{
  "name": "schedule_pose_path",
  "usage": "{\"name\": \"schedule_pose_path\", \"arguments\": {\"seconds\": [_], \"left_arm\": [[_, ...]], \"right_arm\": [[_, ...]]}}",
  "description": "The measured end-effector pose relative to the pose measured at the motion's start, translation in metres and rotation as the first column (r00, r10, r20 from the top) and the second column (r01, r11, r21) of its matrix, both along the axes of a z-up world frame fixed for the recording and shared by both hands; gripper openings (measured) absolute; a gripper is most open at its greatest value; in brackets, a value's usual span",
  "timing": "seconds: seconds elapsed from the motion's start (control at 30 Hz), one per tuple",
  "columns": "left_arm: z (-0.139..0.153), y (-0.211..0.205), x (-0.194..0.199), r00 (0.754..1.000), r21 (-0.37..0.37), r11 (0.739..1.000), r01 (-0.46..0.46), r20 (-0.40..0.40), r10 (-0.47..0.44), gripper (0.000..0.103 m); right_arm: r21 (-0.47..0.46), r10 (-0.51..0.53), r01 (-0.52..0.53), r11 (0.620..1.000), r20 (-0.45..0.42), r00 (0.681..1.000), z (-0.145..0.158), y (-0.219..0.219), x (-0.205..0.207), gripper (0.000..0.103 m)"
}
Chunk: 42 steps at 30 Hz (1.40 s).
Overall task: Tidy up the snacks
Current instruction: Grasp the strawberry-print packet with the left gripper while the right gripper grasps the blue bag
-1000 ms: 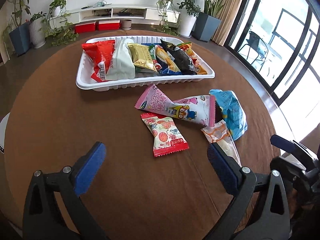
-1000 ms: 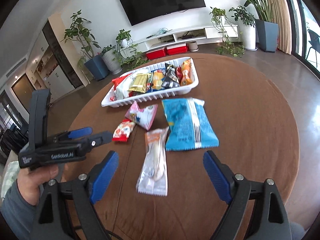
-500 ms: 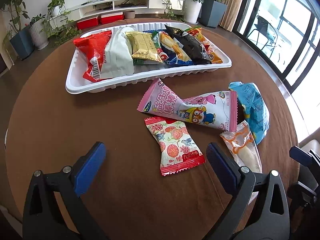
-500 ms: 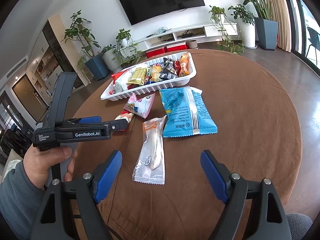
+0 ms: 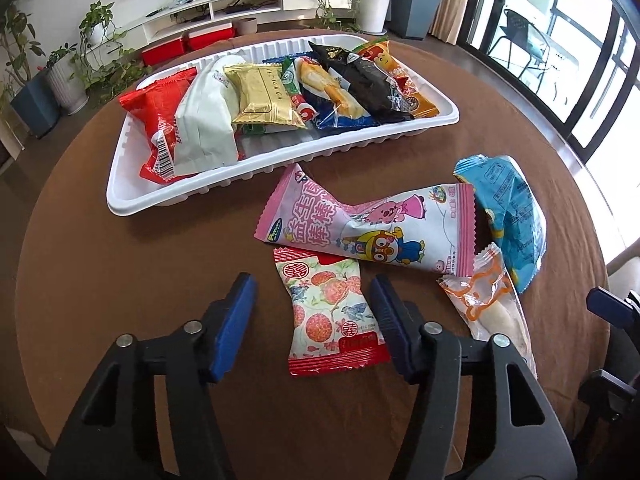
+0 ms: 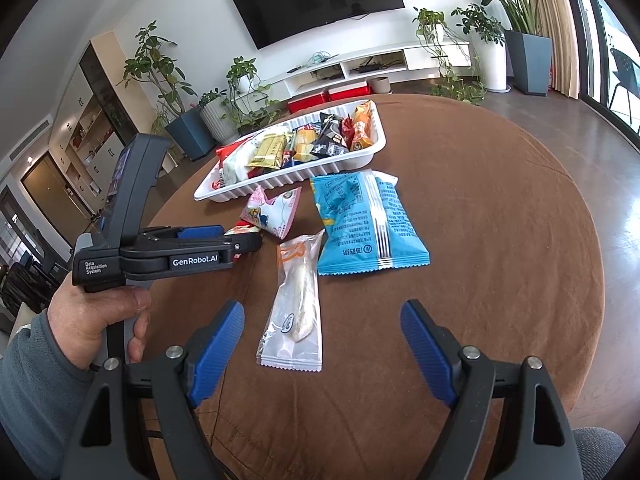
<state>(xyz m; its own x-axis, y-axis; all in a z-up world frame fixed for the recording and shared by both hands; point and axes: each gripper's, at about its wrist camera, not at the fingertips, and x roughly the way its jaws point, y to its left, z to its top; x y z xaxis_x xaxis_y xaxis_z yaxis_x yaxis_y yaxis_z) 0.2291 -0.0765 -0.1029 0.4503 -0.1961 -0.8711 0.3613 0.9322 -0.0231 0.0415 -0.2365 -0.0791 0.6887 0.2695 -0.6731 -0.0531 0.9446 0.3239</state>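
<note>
Left gripper [image 5: 312, 320] straddles the red-ended lychee candy packet [image 5: 334, 316] on the brown table [image 5: 120, 260]; jaws have just been closing, pads not yet pressing. Right gripper [image 6: 322, 344] hangs open over the clear-wrapped snack [image 6: 298, 300], awaiting transfer to the white tray [image 5: 132, 200]

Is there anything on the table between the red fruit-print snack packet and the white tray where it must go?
Yes. The pink cartoon packet lies between the red fruit-print packet and the white tray, and its near edge overlaps the fruit packet's top corner. The left gripper, whose jaws have just been closing, straddles the fruit packet with nothing in its way.
</note>
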Motion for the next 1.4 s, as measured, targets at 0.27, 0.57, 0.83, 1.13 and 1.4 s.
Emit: {"name": "schedule_pose_path", "arguments": {"seconds": [0.27,0.57,0.83,1.13,1.4], "left_arm": [[-0.001,-0.006,-0.001,0.999,0.007,0.999,0.050,0.004,-0.050,0.036],[-0.004,0.004,-0.016,0.998,0.002,0.998,0.066,0.002,-0.066,0.035],[-0.006,0.019,-0.037,0.998,-0.031,0.998,0.057,0.000,-0.057,0.035],[-0.009,0.035,-0.063,0.999,-0.069,0.997,0.032,0.002,-0.032,0.035],[-0.009,0.044,-0.076,1.000,-0.095,0.995,0.021,0.004,-0.021,0.035]], "right_arm": [[-0.006,-0.003,0.003,1.000,-0.011,1.000,0.000,0.000,0.000,0.084],[-0.008,-0.012,0.012,1.000,-0.031,0.999,-0.002,-0.001,0.003,0.084],[-0.077,-0.034,0.030,0.997,-0.046,0.998,0.004,-0.011,0.021,0.084],[-0.154,0.001,-0.017,0.988,-0.100,0.995,0.002,-0.013,0.077,0.084],[-0.180,0.042,-0.074,0.981,-0.176,0.984,-0.014,-0.001,0.114,0.083]]}}
